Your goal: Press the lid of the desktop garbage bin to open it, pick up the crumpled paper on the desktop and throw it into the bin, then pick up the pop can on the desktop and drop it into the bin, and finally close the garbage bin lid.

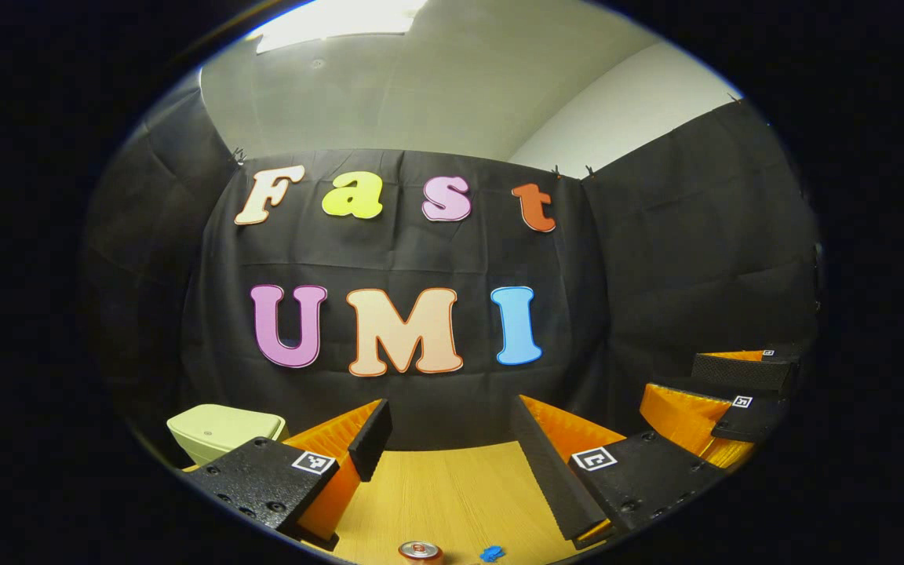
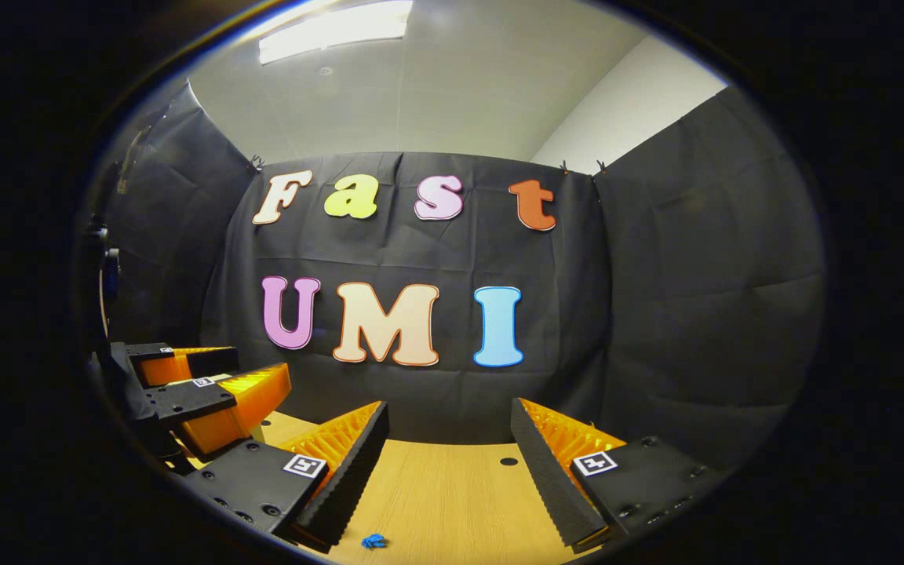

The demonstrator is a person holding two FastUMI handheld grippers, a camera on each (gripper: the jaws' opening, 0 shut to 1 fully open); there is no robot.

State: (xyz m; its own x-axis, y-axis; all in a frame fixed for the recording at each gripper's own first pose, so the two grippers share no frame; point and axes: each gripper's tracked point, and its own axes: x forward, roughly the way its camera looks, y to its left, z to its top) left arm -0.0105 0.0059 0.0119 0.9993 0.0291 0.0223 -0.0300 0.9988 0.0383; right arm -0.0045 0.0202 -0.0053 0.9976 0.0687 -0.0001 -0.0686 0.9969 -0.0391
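Left gripper view: left gripper [image 1: 450, 439] level, jaws apart.

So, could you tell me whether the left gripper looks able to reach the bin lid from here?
Probably yes. The left gripper is open and holds nothing, and the pale green bin sits closed just beyond its left finger with nothing visible between them on the wooden table.
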